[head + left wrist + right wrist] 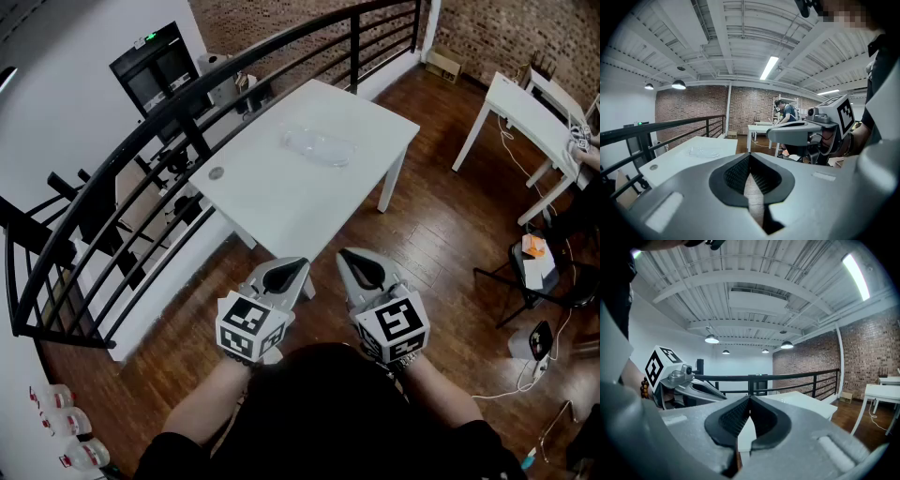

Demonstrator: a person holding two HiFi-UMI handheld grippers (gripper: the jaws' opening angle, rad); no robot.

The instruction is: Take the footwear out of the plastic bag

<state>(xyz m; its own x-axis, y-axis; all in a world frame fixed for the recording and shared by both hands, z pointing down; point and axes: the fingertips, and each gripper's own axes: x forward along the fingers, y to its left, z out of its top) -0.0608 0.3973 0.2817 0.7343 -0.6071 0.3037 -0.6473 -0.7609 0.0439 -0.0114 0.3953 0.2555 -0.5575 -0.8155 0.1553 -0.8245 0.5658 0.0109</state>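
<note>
The plastic bag [321,146] is seen lying on the white table [281,202]; the footwear inside cannot be made out. The left gripper [292,267] and right gripper [352,260] are held closed and empty, well short of the table. If they are brought in closed, the slippery film could be shoved across the table — not gripped.

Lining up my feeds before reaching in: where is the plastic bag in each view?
Head view: upper centre, bag on the table.
Left gripper view: left of centre, on the table.
Right gripper view: bag not visible.
Shared landmark: the table, in all three.
</note>
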